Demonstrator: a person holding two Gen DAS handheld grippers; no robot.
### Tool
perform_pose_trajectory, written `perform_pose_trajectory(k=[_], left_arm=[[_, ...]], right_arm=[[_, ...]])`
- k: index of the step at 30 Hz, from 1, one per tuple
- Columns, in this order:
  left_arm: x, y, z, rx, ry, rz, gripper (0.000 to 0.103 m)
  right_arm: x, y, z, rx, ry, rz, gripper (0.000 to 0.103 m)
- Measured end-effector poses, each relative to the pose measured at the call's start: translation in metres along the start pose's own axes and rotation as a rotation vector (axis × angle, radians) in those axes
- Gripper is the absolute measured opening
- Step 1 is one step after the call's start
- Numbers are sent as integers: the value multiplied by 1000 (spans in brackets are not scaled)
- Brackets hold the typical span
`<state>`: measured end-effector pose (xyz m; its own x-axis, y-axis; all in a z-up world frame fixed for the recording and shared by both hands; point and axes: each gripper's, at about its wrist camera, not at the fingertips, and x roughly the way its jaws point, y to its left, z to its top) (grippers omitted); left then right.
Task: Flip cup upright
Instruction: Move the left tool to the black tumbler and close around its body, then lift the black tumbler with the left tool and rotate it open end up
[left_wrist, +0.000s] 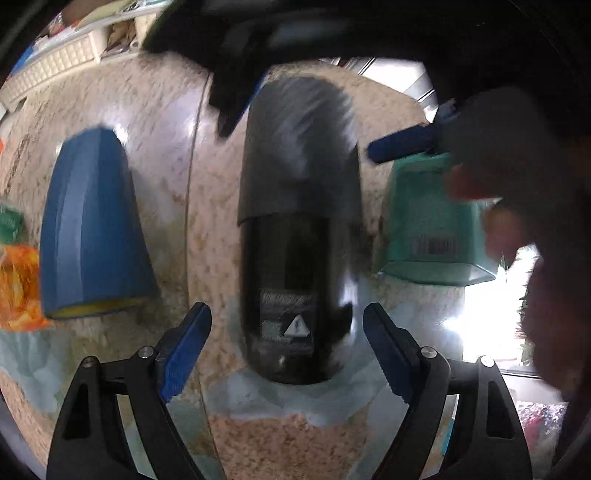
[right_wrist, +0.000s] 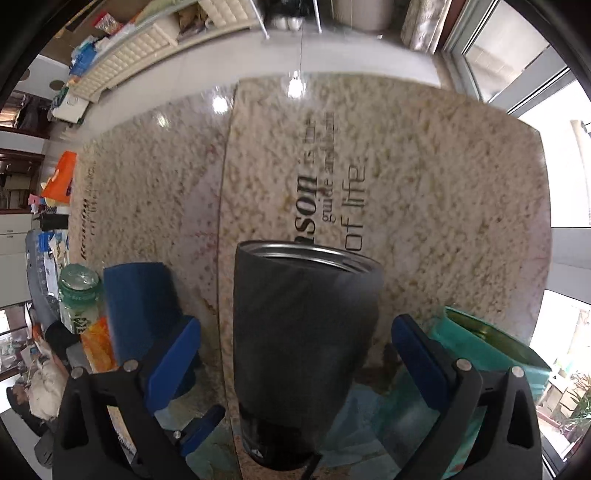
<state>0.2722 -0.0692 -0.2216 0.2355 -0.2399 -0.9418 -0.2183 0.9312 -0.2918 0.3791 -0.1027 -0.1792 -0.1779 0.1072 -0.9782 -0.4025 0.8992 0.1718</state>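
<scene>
A black metal cup (left_wrist: 295, 229) lies in the middle of the speckled table, blurred, base toward the left wrist camera. My left gripper (left_wrist: 288, 354) is open, its blue pads either side of the cup's base, apart from it. In the right wrist view the same black cup (right_wrist: 303, 339) shows its open steel rim pointing away. My right gripper (right_wrist: 295, 369) is open around the cup's body, pads not touching. The right gripper's fingers (left_wrist: 402, 146) also show at the top of the left wrist view, beyond the cup.
A blue cup (left_wrist: 92, 229) stands rim-down at left and a teal cup (left_wrist: 432, 218) rim-down at right. In the right wrist view they are the blue cup (right_wrist: 140, 306) and teal cup (right_wrist: 491, 347). A green-capped bottle (right_wrist: 79, 295) and orange packet (right_wrist: 98, 347) sit at far left.
</scene>
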Motion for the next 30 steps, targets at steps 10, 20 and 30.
perform_pose_trajectory(k=[10, 20, 30], left_arm=[[35, 9, 13, -31, 110, -50, 77], [40, -3, 4, 4, 86, -46, 76], [24, 0, -55, 40, 91, -26, 76]], right_arm=[[19, -21, 3, 50, 79, 35, 83], [-1, -44, -10, 74, 28, 71, 79], [-2, -44, -72, 86, 29, 99, 79]])
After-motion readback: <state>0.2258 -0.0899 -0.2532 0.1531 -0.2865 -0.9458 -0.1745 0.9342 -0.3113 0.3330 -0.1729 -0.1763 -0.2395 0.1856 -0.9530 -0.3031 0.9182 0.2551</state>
